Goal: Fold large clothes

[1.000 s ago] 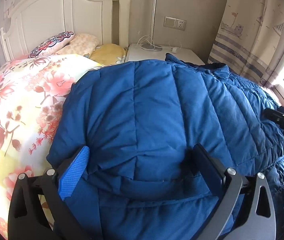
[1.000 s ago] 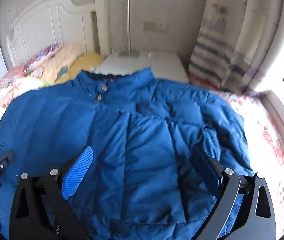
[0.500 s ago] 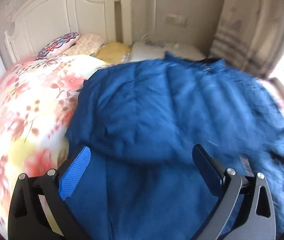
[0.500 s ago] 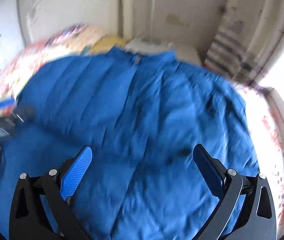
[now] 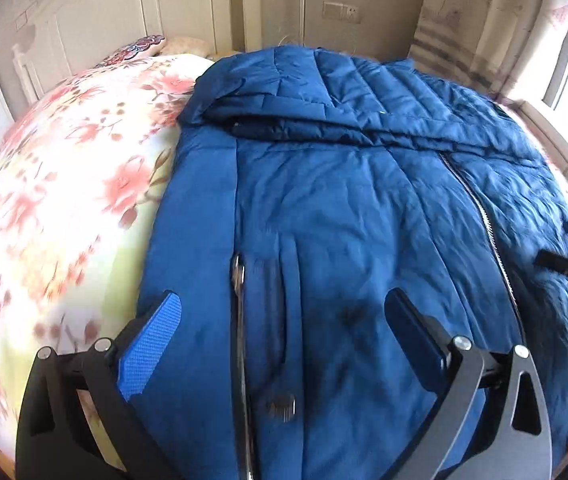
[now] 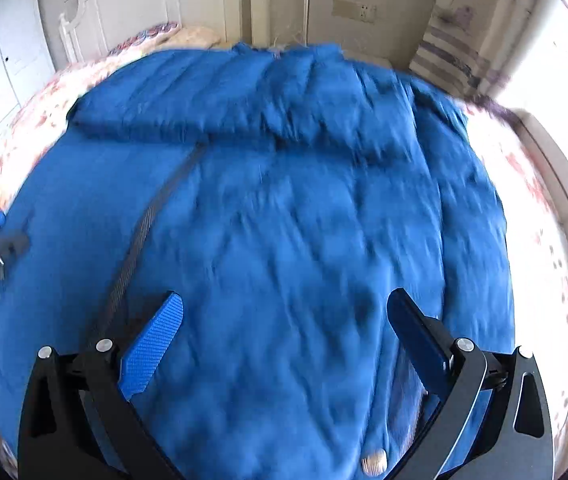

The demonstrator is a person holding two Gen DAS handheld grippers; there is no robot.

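**Both claws clear of a half-folded coat**

The bed (image 5: 63, 184), under a floral quilt, carries one blue padded jacket (image 5: 344, 220), spread across it with its collar end toward the headboard (image 5: 95, 20). The jacket's upper part lies doubled back on itself in a thick roll on the headboard side of the body; the zipper (image 5: 480, 208) runs down the panel below that roll. The left claw (image 5: 284, 340) hangs spread wide above the jacket's near hem, holding nothing. The right claw (image 6: 284, 340) is likewise splayed and empty over the other half of the hem.

My reading is that the next fold starts from this hem. To do it well, each claw should bite a good thickness of padding near an outer corner, both lifting together and level so the slippery shell does not slide, then carry the hem toward the roll and lay it square.

Counted, large to small: one bed, one jacket, two pillows (image 5: 143, 44) beside the headboard, two claws, one zipper.
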